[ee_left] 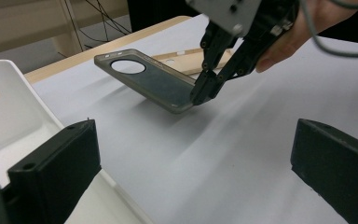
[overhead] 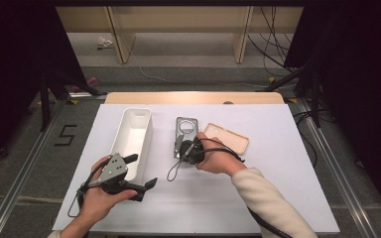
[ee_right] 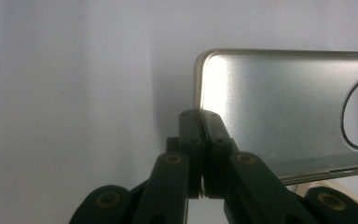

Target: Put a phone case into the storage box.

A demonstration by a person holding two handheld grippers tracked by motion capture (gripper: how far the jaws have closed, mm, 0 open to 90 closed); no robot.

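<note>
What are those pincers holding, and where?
The right gripper pinches the grey phone case by its near corner, one end lifted. The left gripper holds nothing.

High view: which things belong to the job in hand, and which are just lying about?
In the job:
- right gripper, shut on the edge of the grey phone case with a round camera hole, one end lifted

Lying about:
- beige phone case
- long white plastic bin
- left gripper, open

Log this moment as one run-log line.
right gripper: shut on grey phone case, near end tilted off table | left gripper: open, holding nothing, beside white bin | beige phone case: flat on table
</note>
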